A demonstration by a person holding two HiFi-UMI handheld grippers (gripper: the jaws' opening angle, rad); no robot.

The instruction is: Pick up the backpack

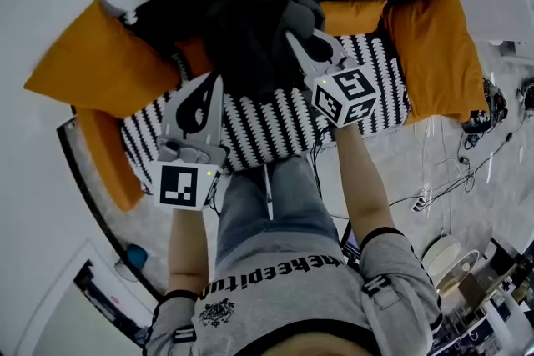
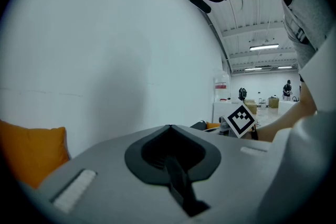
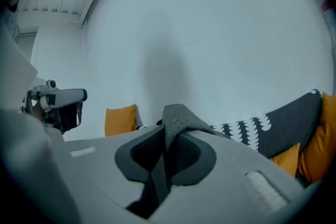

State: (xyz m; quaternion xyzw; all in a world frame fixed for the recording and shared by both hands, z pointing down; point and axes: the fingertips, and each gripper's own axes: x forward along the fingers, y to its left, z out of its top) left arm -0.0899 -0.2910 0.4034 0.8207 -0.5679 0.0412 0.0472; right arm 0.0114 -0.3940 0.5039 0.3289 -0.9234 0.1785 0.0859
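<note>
A dark grey backpack [image 1: 250, 37] hangs over the middle of the black-and-white patterned sofa [image 1: 275, 125]. My right gripper [image 1: 294, 37] is at its right top edge, shut on a grey fabric strap [image 3: 178, 115] that folds over the closed jaw tips of the right gripper [image 3: 167, 136]. My left gripper [image 1: 215, 81] is beside the backpack's lower left edge. In the left gripper view the left gripper [image 2: 170, 127] has its jaws together with no fabric between them, facing a white wall.
Orange cushions lie at the sofa's left end [image 1: 100, 62], right end [image 1: 438, 54] and behind the backpack [image 1: 355, 12]. Cables [image 1: 450, 171] and clutter are on the floor to the right. The person's legs [image 1: 267, 213] stand against the sofa front.
</note>
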